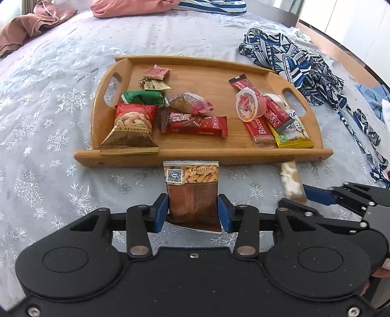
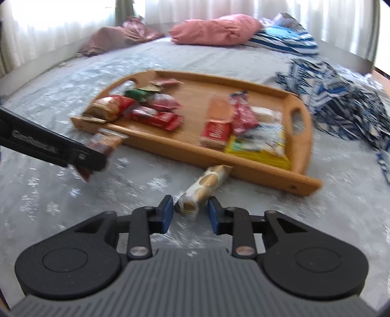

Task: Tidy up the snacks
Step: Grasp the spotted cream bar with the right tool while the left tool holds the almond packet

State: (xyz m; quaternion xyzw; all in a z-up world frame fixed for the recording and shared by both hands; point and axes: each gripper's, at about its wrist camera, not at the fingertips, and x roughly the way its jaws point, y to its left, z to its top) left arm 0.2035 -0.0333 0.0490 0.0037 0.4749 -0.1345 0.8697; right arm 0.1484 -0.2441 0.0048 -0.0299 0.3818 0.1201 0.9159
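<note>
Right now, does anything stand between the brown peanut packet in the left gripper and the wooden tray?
Only the tray's near rim lies across the path. The brown peanut packet, clamped in the left gripper, has its far end against that rim. The bare floor of the wooden tray just behind the rim looks free.

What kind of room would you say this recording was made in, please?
Most likely a bedroom: the wooden tray of snacks sits on a bed with a snowflake-patterned cover, a pink pillow lies at the far end, and curtained windows stand behind.
</note>
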